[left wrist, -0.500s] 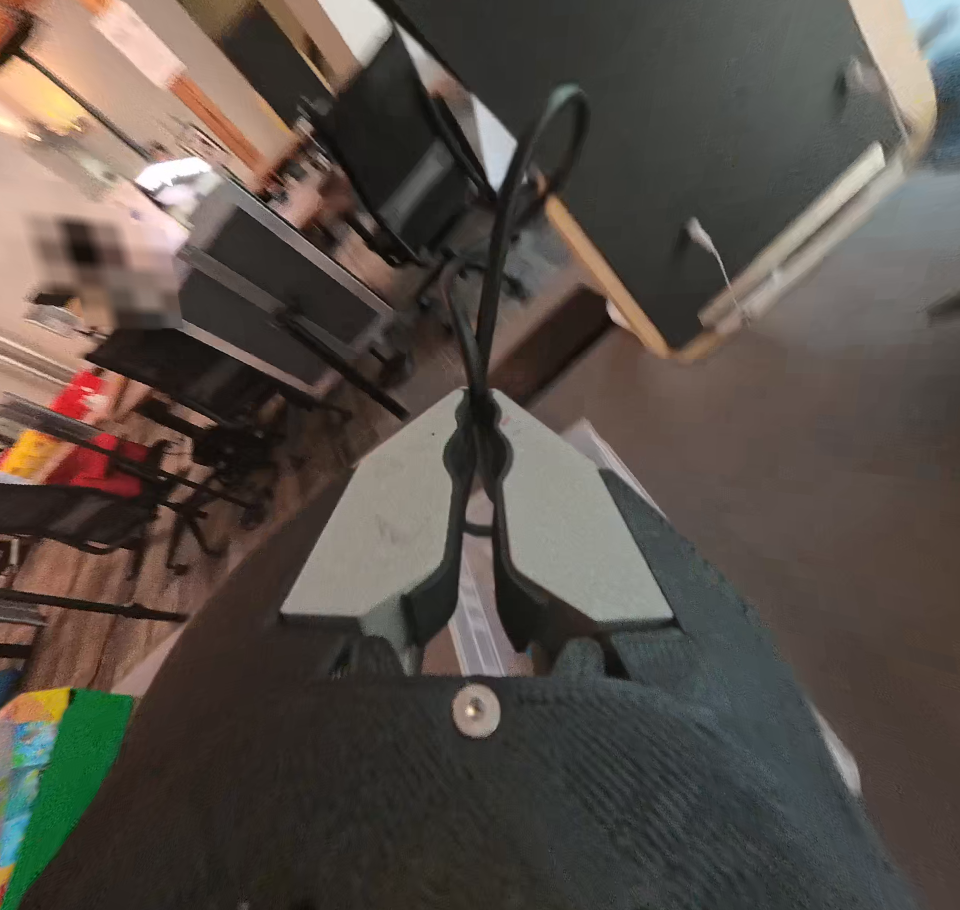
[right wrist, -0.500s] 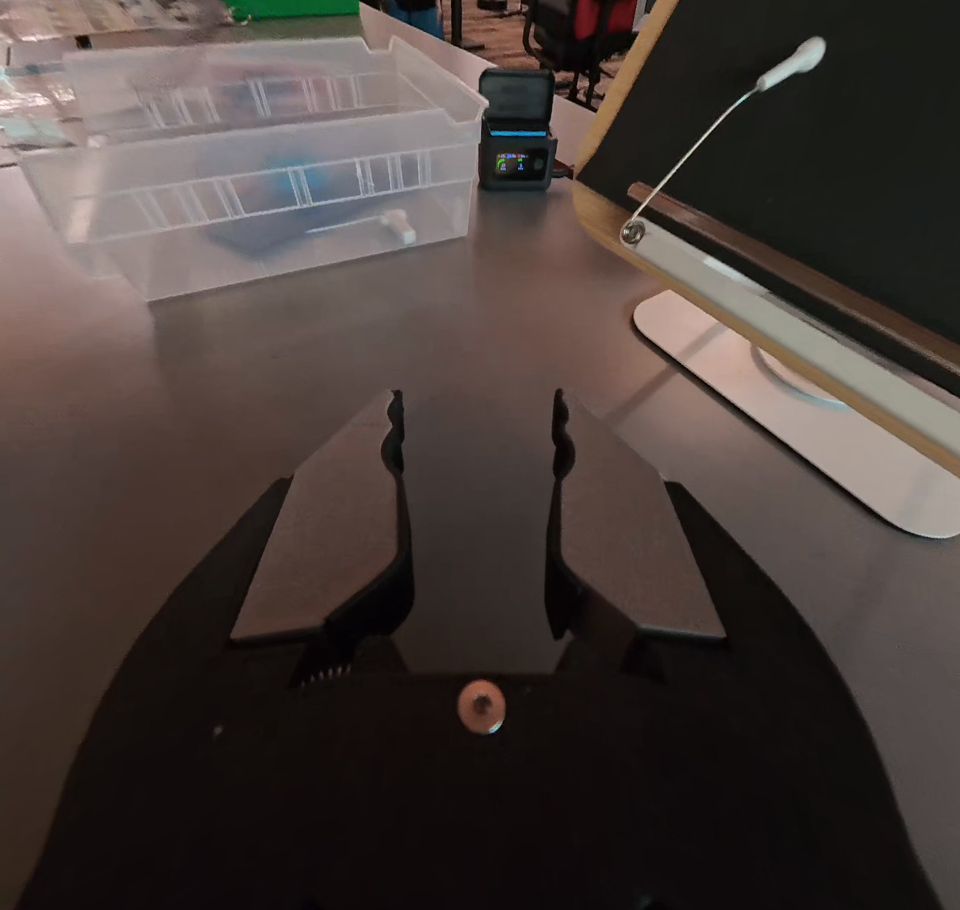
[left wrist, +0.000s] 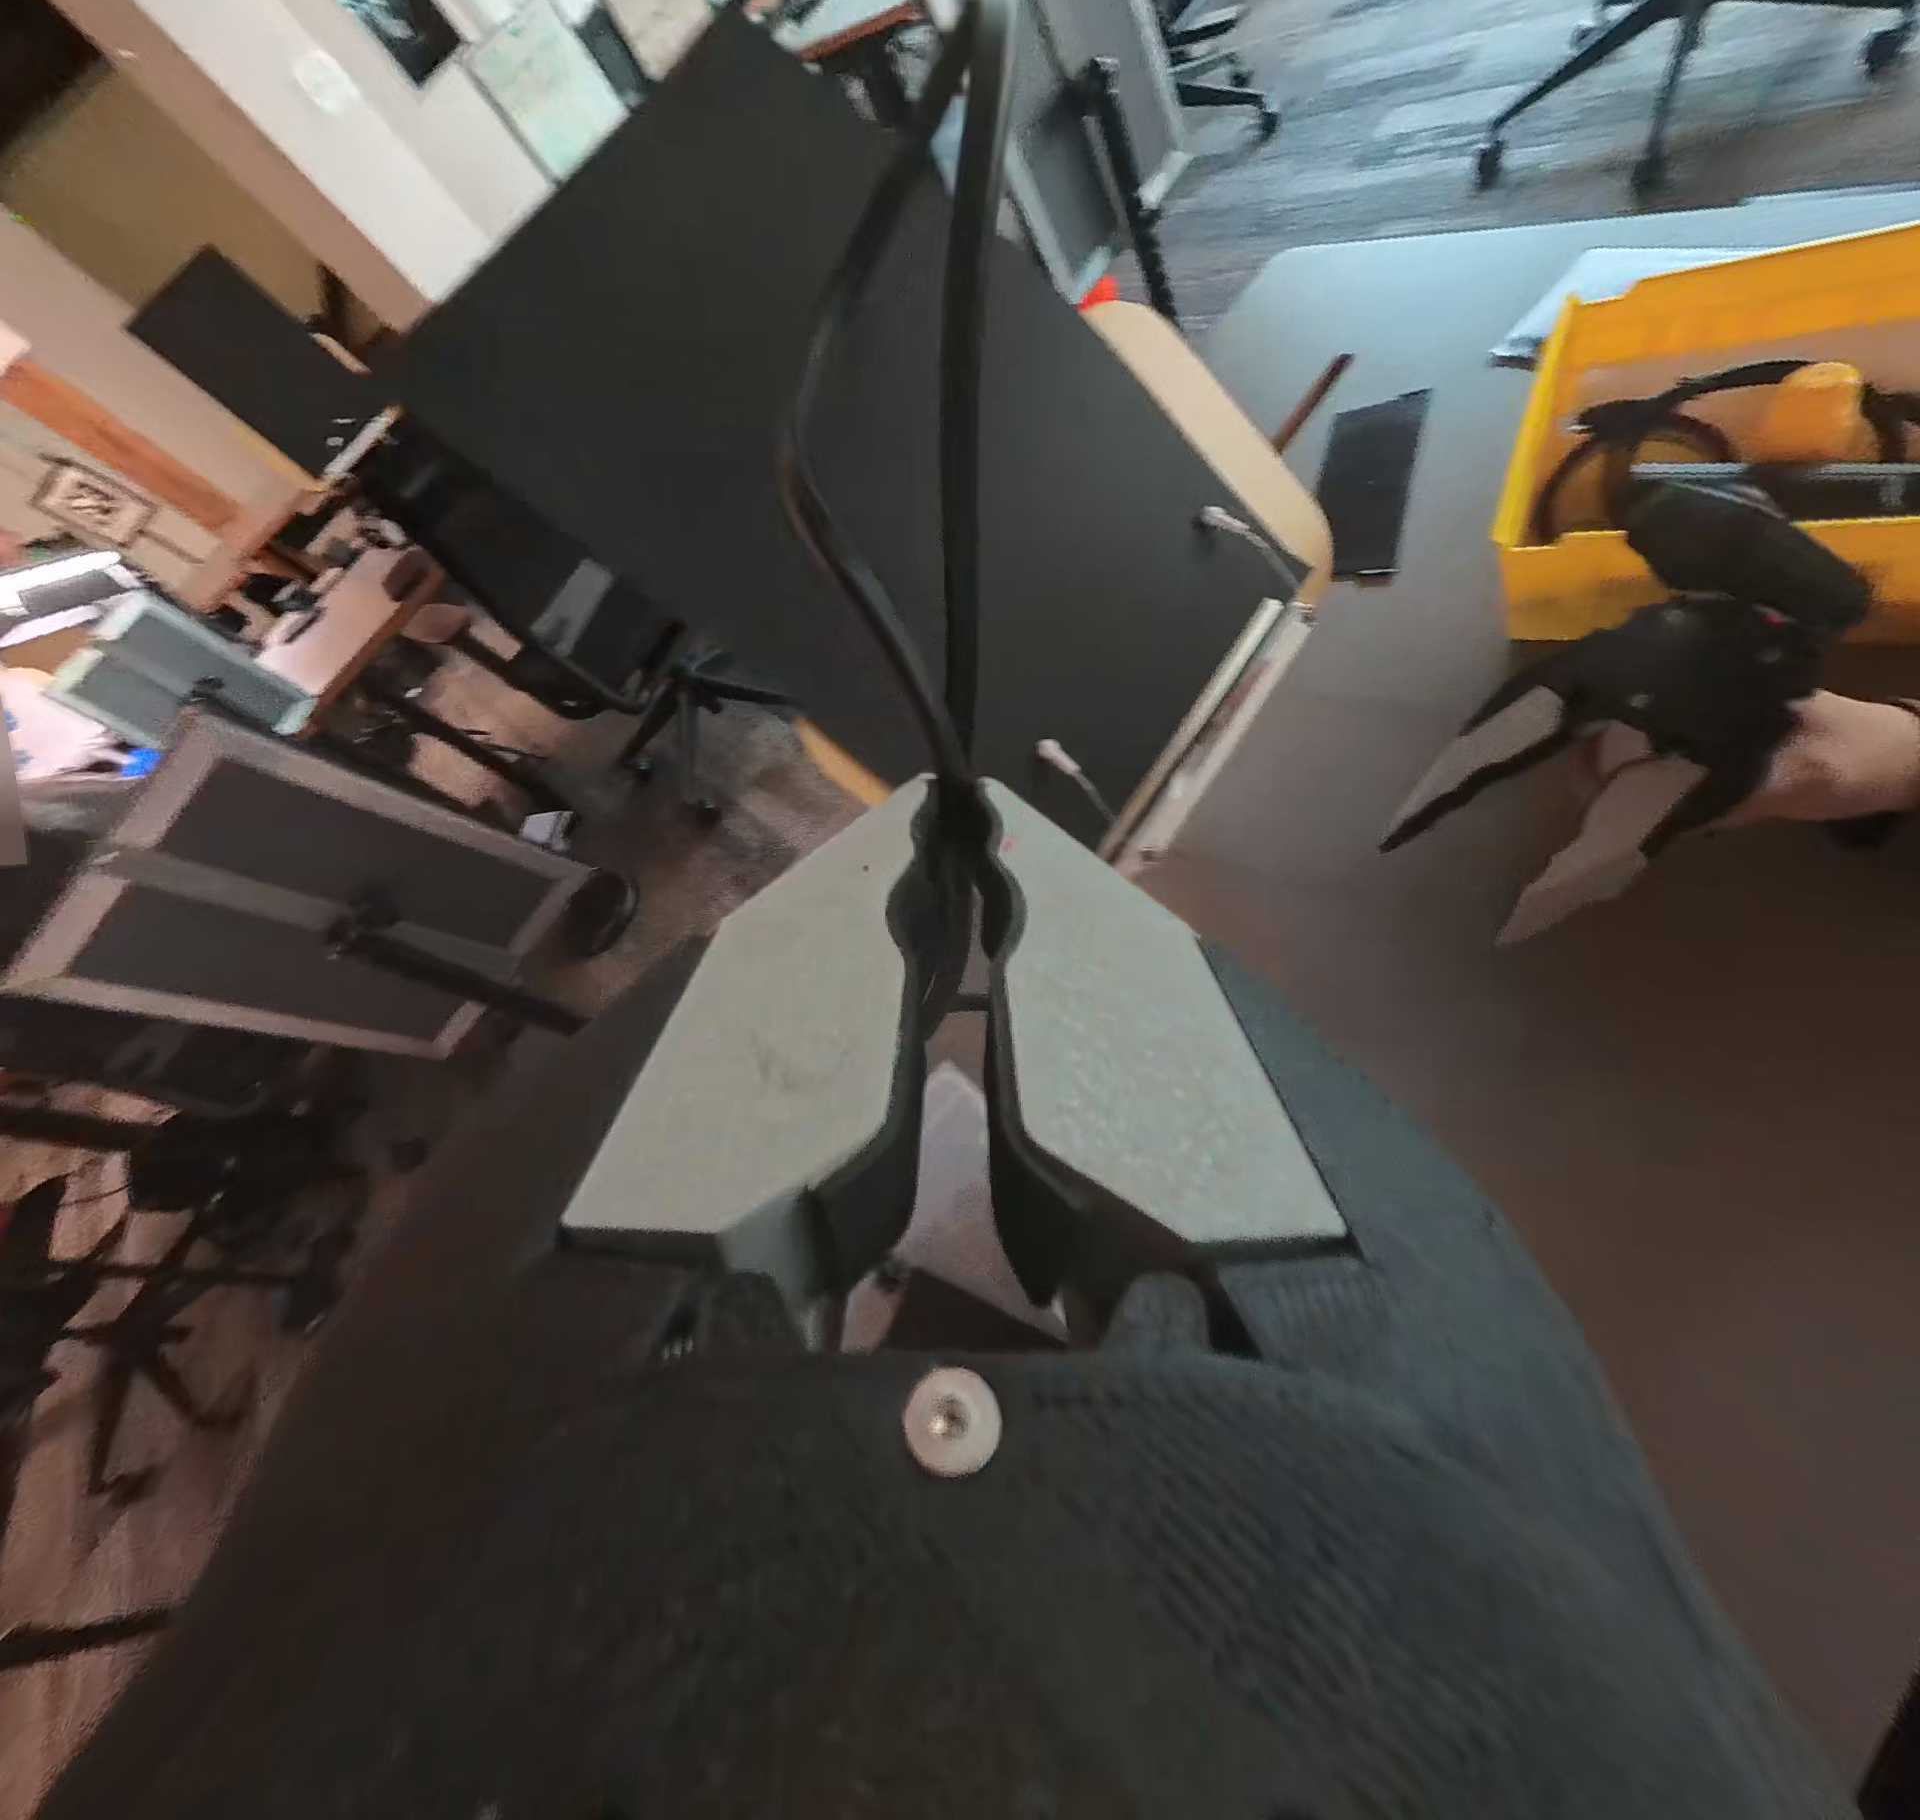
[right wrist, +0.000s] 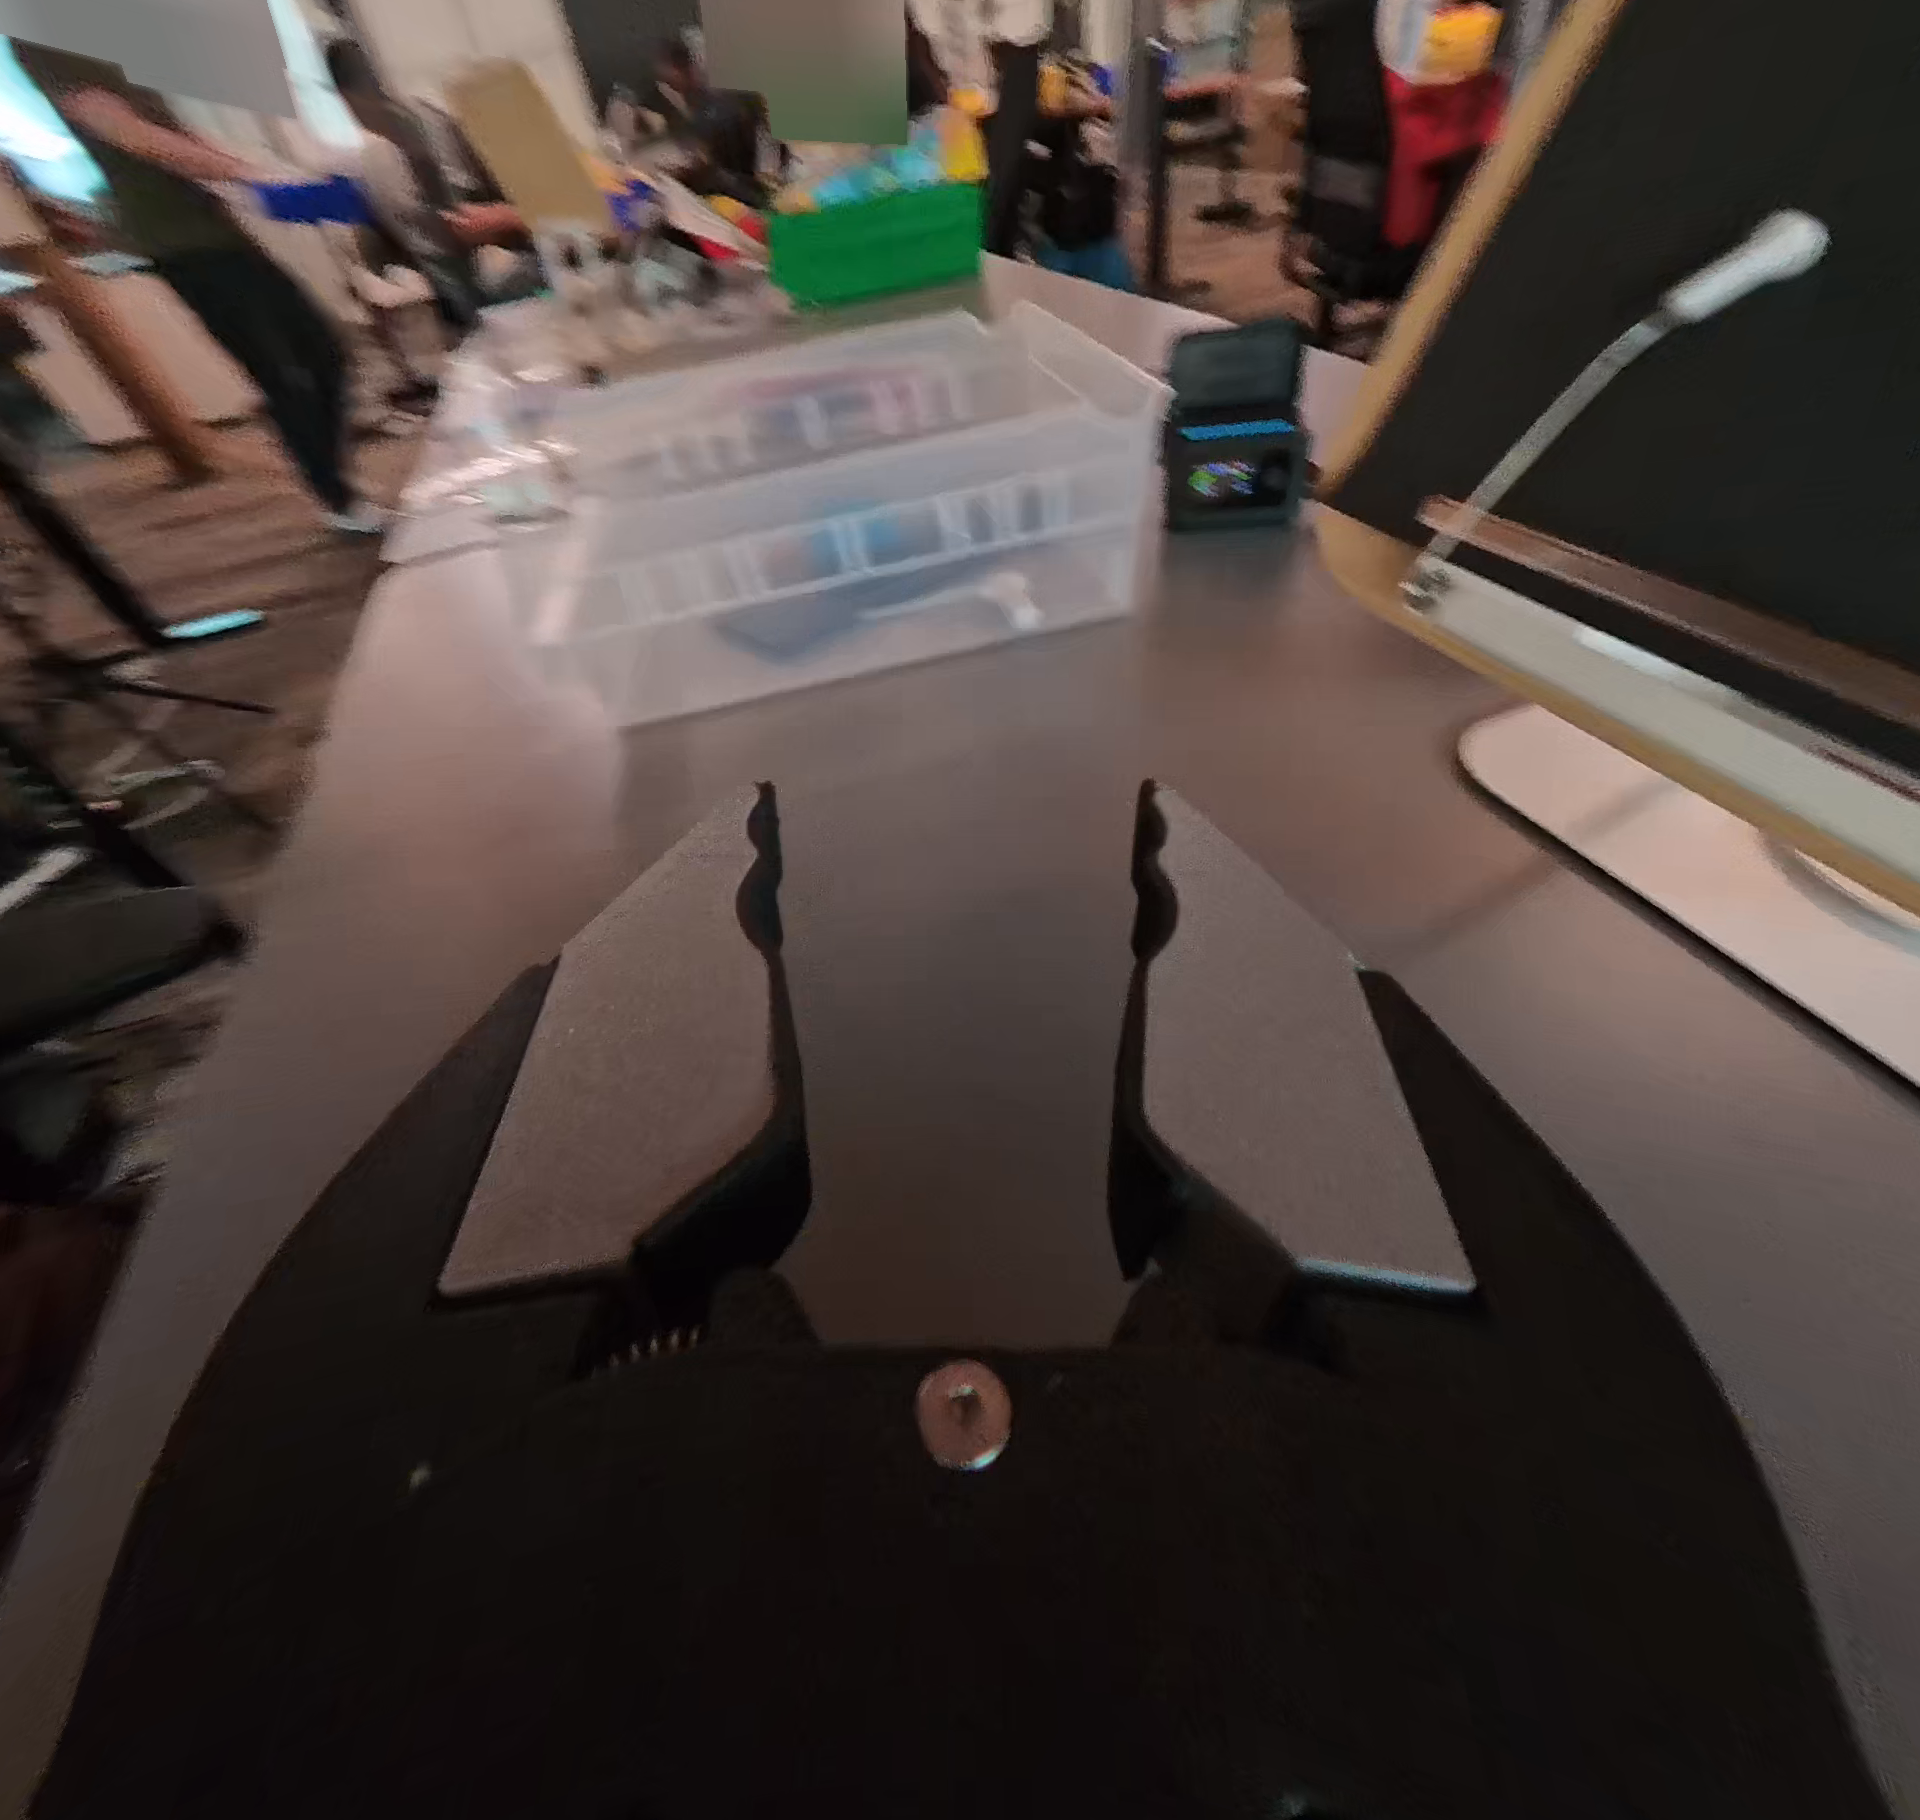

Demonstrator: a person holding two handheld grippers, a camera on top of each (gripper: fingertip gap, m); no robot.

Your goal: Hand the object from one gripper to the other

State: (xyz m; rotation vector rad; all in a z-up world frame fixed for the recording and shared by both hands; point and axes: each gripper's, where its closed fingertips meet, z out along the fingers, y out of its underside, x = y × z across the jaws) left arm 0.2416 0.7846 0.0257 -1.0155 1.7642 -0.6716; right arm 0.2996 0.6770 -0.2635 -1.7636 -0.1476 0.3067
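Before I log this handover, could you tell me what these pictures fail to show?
- Left wrist view: the black cable runs off the top edge; the left tool hides its lower part.
- Right wrist view: motion blur hides what the clear bin holds.

Bare tabletop [right wrist: 935, 762] ahead of spread jaws; clear bin [right wrist: 831, 523] beyond, slanted black board [right wrist: 1714, 316] rightward.

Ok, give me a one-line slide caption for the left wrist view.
Left gripper shut on a looped black cable, held upright while the open right gripper waits off to the side near a yellow bin.
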